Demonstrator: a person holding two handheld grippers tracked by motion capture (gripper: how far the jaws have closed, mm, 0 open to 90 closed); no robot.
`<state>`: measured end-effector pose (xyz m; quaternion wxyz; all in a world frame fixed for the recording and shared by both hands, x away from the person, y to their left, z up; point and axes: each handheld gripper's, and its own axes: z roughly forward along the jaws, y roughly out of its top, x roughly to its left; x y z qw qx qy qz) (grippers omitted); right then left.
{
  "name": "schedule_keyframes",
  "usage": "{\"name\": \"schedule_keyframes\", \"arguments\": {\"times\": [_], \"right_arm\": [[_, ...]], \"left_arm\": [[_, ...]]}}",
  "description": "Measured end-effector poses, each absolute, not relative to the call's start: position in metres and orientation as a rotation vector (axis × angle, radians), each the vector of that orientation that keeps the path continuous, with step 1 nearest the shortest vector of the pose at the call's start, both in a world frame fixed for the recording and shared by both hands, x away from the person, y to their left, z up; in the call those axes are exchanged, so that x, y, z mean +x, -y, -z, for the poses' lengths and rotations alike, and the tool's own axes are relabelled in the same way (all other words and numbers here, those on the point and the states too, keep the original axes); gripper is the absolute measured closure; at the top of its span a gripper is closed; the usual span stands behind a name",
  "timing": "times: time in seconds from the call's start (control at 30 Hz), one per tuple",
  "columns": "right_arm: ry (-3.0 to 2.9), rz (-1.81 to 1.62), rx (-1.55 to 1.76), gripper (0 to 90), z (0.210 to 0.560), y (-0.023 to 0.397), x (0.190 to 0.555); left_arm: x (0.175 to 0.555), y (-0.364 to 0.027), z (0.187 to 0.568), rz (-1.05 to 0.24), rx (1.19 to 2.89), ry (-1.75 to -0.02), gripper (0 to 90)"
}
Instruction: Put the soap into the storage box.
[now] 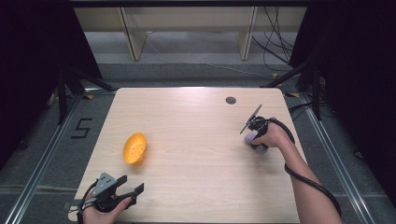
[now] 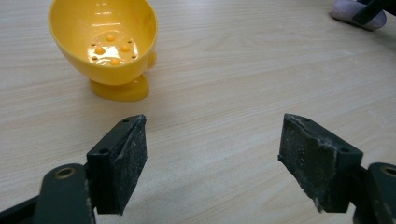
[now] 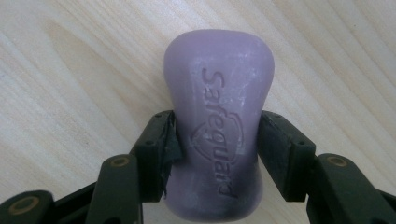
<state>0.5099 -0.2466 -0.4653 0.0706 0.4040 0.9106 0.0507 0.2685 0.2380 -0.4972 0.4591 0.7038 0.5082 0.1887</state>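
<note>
left tongs (image 2: 212,161) gape wide, empty; right tongs (image 3: 212,154) clamp purple soap (image 3: 217,121).

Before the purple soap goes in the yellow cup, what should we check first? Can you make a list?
1. Right gripper pinching the soap at its waist: ok.
2. Soap lifted off the table: cannot tell.
3. Yellow cup upright: not ok, it is tipped over on its side.
4. Left gripper open and free to right the cup: ok.
5. Bare table between soap and cup: ok.
</note>
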Motion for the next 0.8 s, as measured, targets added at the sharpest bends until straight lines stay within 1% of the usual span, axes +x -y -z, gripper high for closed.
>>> {"name": "schedule_keyframes", "arguments": {"times": [0.37,0.4,0.43,0.53,0.8], "right_arm": [[-2.753,-0.132,1.205,47.1,0.4675,0.2459,0.5128],[-2.748,-0.127,1.224,47.3,0.4679,0.2449,0.5124],[-2.755,-0.135,1.176,47.8,0.4700,0.2469,0.5131],[-2.743,-0.136,1.230,49.7,0.4698,0.2447,0.5121],[-2.737,-0.163,1.165,50.1,0.4701,0.2466,0.5087]], "left_arm": [[0.2683,-0.2378,0.4974,-0.463,1.732,-1.254,22.7],[0.2683,-0.2379,0.4975,-0.463,1.731,-1.253,22.7],[0.2683,-0.2380,0.4975,-0.463,1.731,-1.255,22.7],[0.2689,-0.2392,0.4973,-0.470,1.745,-1.244,22.7],[0.2686,-0.2381,0.4976,-0.466,1.734,-1.257,22.7]]}}
